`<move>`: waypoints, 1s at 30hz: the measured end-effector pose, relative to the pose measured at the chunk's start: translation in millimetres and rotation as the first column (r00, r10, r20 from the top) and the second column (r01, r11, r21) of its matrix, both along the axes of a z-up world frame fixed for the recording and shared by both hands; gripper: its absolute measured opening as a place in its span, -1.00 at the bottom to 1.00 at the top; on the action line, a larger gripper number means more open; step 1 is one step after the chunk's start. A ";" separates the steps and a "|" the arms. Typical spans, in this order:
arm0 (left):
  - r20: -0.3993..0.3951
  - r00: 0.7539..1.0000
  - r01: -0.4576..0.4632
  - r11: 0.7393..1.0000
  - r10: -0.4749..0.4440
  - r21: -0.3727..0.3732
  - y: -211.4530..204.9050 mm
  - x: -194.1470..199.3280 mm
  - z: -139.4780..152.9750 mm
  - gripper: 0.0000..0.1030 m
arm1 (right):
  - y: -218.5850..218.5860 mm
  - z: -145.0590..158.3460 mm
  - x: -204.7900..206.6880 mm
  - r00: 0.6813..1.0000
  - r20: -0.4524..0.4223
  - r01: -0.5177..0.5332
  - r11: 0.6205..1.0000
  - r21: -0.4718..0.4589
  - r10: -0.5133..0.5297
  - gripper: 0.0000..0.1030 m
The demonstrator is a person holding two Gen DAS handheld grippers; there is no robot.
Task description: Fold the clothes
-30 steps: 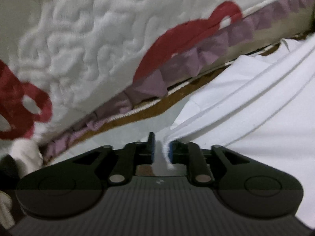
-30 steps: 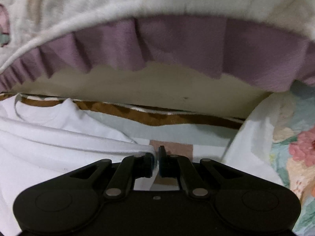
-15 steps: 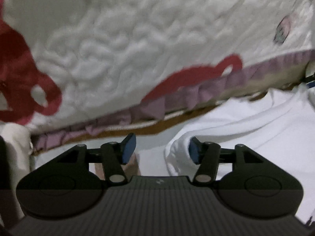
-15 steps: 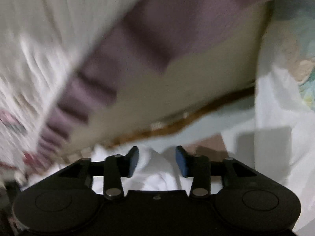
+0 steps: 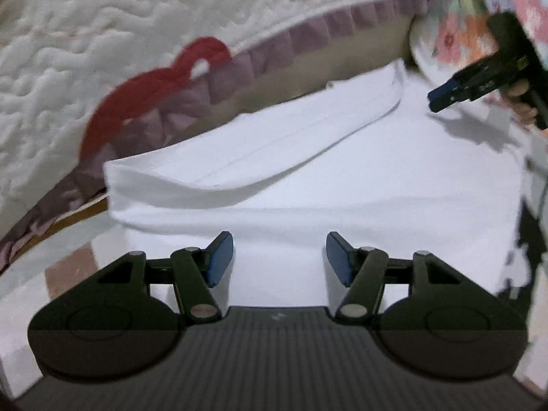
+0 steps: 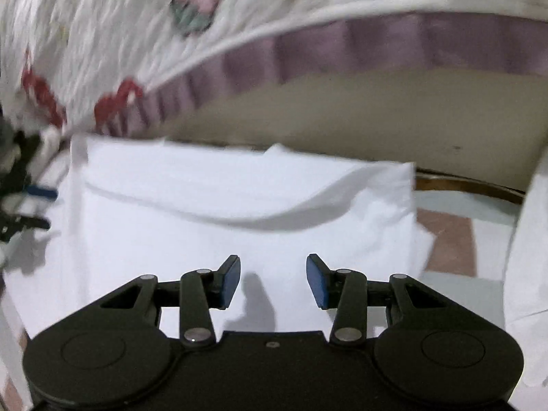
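Left gripper (image 5: 279,258): jaws opening, blue pads apart, nothing between them, only the white garment (image 5: 342,178) lying flat under and ahead of the fingers. Right gripper (image 6: 273,279): pads apart, gap empty, same garment (image 6: 239,205) directly below and ahead. The garment is folded over: a top flap with a curved loose edge runs across ahead of both sets of fingertips, the folded end to the left of the left fingers and a squared corner to the right of the right fingers. Beyond the garment's far edge, a quilted white bedspread (image 5: 120,34) with a mauve ruffle (image 6: 376,48) hangs close, so there is little room past the fold. Right of the right fingers, bare pale sheet with a brown patch (image 6: 452,243); that side is open. Left of the left fingers, a strip of the same sheet. Both grippers are pitched down toward the cloth. In the left view the right gripper (image 5: 441,97) shows far to the upper right, a hand (image 5: 520,99) around its handle, over the garment's far right edge. Some motion blur in the right view.
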State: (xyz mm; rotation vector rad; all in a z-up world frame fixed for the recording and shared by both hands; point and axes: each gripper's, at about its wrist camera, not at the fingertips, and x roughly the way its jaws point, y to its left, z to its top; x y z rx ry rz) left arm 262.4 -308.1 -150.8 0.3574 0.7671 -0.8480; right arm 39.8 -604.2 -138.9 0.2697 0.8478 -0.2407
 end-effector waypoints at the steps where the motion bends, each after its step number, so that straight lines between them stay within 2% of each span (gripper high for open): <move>1: 0.003 1.000 -0.004 1.000 0.004 0.014 -7.6 1.6 -5.5 0.17 | 4.0 -3.7 4.0 1.000 -0.016 -0.007 1.000 -0.017 0.007 -0.07; 4: -0.022 0.999 -0.026 0.999 0.026 0.032 -19.4 19.7 -16.2 0.17 | 1.9 -14.0 17.3 0.999 -0.047 0.004 1.000 -0.011 -0.004 -0.07; 6: -0.010 0.999 -0.041 0.999 0.042 0.036 -24.3 33.0 -19.8 0.19 | -0.5 -17.3 27.3 0.999 -0.050 0.005 0.999 -0.041 -0.007 -0.07; 8: -0.002 0.996 -0.088 0.996 0.088 0.029 -26.5 46.2 -22.9 0.36 | -8.8 -20.7 39.5 0.998 -0.048 0.032 0.998 -0.058 -0.035 -0.06; 11: 0.005 0.987 -0.162 0.987 0.162 0.015 -28.3 64.4 -21.9 0.35 | -26.1 -25.8 58.0 0.996 -0.021 0.084 0.991 -0.101 -0.087 -0.05; 13: 0.048 0.972 -0.232 0.972 0.231 0.026 -27.0 74.6 -19.3 0.35 | -38.8 -29.2 75.1 0.988 -0.009 0.150 0.976 -0.159 -0.154 -0.06; 16: 0.080 0.924 -0.374 0.927 0.374 -0.015 -9.2 92.5 -14.0 0.31 | -59.3 -24.3 84.6 0.952 0.025 0.304 0.929 -0.213 -0.306 -0.07; 17: 0.082 0.906 -0.414 0.910 0.415 -0.034 -2.1 98.0 -12.2 0.32 | -65.1 -21.7 85.3 0.939 0.037 0.342 0.911 -0.230 -0.343 -0.07; 19: 0.037 0.889 -0.452 0.886 0.457 -0.102 19.9 105.2 -8.6 0.32 | -74.8 -13.3 75.5 0.935 0.065 0.353 0.906 -0.236 -0.347 -0.06; 23: -0.026 0.900 -0.433 0.886 0.435 -0.165 55.3 109.9 -12.1 0.32 | -93.1 -0.2 41.3 0.932 0.101 0.361 0.916 -0.176 -0.348 -0.01; 25: -0.055 0.899 -0.437 0.880 0.435 -0.187 70.1 111.0 -17.2 0.32 | -105.6 0.4 22.7 0.921 0.106 0.384 0.920 -0.080 -0.376 -0.01; 28: -0.135 0.862 -0.506 0.836 0.488 -0.213 88.0 111.5 -23.7 0.32 | -123.0 -2.3 1.7 0.909 0.114 0.390 0.915 0.103 -0.400 -0.01; 30: -0.158 0.846 -0.532 0.825 0.509 -0.193 88.1 111.9 -27.3 0.32 | -129.0 -5.5 -2.0 0.907 0.108 0.385 0.905 0.181 -0.407 -0.01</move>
